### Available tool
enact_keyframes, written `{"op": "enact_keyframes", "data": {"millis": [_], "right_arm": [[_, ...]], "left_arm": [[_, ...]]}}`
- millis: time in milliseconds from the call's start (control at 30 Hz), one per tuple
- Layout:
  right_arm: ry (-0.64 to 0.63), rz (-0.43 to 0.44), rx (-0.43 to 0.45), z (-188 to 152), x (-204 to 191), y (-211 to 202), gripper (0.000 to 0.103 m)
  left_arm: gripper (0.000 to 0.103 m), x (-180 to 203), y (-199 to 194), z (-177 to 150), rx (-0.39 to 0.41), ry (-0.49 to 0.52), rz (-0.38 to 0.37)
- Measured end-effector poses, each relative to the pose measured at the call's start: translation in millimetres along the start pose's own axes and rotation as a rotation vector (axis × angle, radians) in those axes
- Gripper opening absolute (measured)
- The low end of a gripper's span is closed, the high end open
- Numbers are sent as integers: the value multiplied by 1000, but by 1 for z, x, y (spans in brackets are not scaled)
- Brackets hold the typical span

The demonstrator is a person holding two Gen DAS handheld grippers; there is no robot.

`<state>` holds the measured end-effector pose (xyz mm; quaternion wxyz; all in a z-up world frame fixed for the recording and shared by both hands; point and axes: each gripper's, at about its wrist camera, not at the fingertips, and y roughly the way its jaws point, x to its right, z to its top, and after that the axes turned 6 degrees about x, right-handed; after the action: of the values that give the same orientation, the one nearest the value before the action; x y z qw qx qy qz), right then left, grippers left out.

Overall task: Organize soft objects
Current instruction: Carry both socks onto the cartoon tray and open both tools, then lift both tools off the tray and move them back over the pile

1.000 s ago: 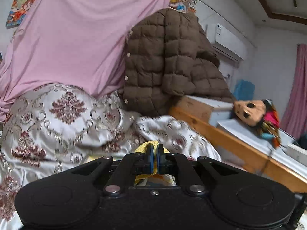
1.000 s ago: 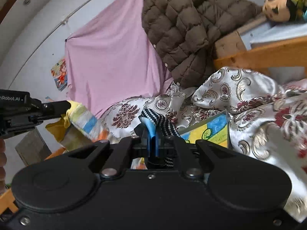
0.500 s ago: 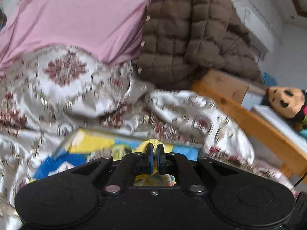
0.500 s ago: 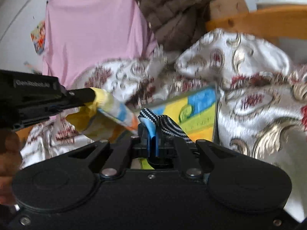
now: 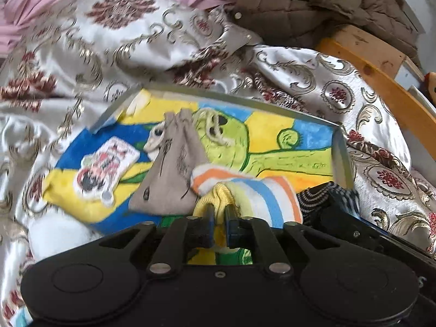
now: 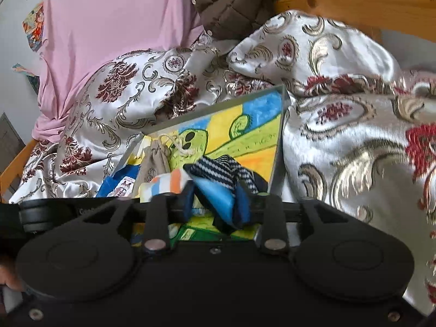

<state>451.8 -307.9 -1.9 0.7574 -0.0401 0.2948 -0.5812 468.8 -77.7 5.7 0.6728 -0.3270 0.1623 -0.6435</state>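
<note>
Left gripper barely parted around striped sock; right gripper open, navy sock between.

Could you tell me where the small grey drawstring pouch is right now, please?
The grey drawstring pouch lies in the painted tray, left of centre in the left wrist view, between the patterned card on its left and the pastel striped sock on its right.

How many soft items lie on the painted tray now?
4: flat printed pouch at left, beige drawstring bag mid, striped sock beside it, navy striped sock right. More may be hidden.
</note>
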Motion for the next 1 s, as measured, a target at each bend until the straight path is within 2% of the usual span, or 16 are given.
{"op": "enact_keyframes", "data": {"millis": [33, 100, 133, 200, 233, 333, 367, 433, 567, 667, 833, 900, 1000], "right_arm": [[6, 0, -3, -1, 1, -1, 45], [16, 6, 4, -4, 4, -8, 47], [20, 10, 7, -2, 4, -9, 52], [26, 26, 20, 0, 5, -17, 63], [27, 29, 27, 3, 5, -18, 69], [31, 35, 59, 8, 5, -34, 78], [39, 37, 68, 10, 5, -39, 80], [53, 45, 92, 13, 6, -51, 91], [31, 39, 129, 18, 3, -72, 96], [11, 35, 164, 21, 0, -89, 101], [-5, 42, 235, 25, -7, -120, 102], [-22, 44, 265, 25, -11, -136, 102], [-42, 37, 313, 23, -17, -155, 102]], "left_arm": [[13, -2, -1, -1, -1, -6, -1], [18, -3, -6, -4, 7, -7, -8], [21, -3, -9, -4, 8, -6, -14], [33, -4, -15, -6, 21, -13, -24], [36, -5, -20, -7, 28, -21, -33], [55, -4, -31, -9, 38, -28, -46], [56, -3, -34, -10, 40, -23, -49], [60, -1, -42, -13, 41, -8, -63], [63, 2, -57, -19, 51, 22, -68], [69, 1, -74, -22, 89, 12, -78], [75, 4, -109, -24, 186, 27, -92], [81, 4, -126, -26, 240, 34, -96], [85, 2, -155, -32, 322, 46, -95]]}}
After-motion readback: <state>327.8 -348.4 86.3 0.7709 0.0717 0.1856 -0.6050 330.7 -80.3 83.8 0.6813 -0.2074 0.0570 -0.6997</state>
